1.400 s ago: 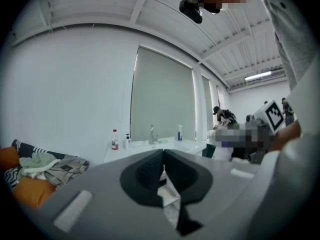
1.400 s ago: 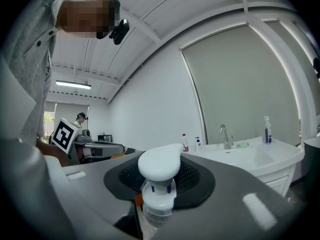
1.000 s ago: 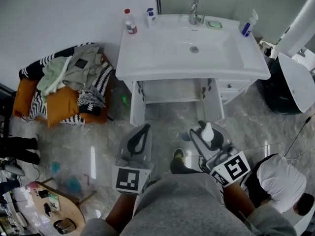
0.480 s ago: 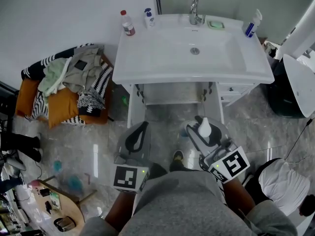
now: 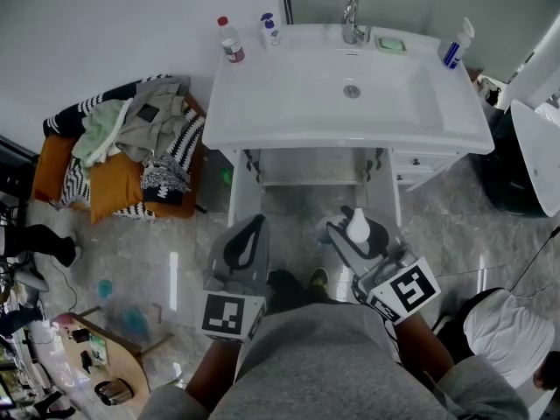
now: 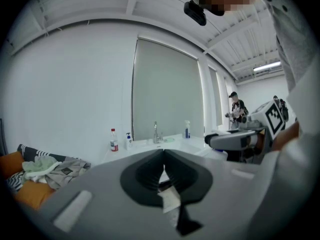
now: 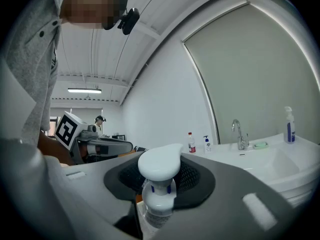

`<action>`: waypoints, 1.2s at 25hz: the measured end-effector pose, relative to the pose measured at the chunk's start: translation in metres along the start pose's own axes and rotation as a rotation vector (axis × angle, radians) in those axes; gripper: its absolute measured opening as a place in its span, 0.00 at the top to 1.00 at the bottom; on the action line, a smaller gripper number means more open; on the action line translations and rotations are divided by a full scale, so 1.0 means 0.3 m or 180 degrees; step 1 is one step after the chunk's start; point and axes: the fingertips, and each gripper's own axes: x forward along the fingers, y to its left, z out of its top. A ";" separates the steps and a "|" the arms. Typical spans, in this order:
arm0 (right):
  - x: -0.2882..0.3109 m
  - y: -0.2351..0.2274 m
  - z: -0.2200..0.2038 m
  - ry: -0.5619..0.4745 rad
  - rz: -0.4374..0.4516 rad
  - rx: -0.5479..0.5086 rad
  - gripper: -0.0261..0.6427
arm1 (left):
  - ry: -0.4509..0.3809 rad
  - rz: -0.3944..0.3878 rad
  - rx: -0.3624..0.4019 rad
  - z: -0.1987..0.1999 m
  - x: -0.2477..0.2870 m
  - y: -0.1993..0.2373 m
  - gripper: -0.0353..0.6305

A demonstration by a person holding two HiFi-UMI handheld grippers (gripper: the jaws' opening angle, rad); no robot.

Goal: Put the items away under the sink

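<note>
Bottle first: a pump bottle is standing upright in the right gripper, low in front of the person's body, and the jaws are clamping it part-way closed round the neck, just under the white pump head. It is probably going to handle as a light plastic thing, stiff at the collar, smooth and a little squeezable lower down. The neck therefore seems the right place to be holding it, since the pump head itself could sink or swivel under pressure. Beside it, the left gripper is hovering with its jaws pressed together and nothing visibly carried. Beyond both grippers, the cupboard under the sink is standing open, its front facing the person, and the bottle is being held just short of it. Farther back, along the sink's rear edge, a red-capped bottle, a small dispenser and a spray bottle are waiting, likely the items left to stow.
</note>
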 end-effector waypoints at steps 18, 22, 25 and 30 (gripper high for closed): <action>0.226 0.015 -0.019 0.0158 0.0104 -0.0006 0.75 | 0.0016 0.0108 -0.0127 -0.056 0.039 0.198 0.93; 0.289 -0.001 -0.014 0.0194 0.0090 0.0005 0.75 | 0.0037 0.0125 -0.0202 -0.066 0.072 0.258 0.93; 0.335 -0.011 -0.025 0.0235 0.0077 0.0013 0.75 | 0.0069 0.0124 -0.0256 -0.081 0.095 0.300 0.93; 0.411 -0.024 -0.030 0.0290 0.0072 0.0014 0.75 | 0.0097 0.0074 -0.0261 -0.090 0.141 0.366 0.93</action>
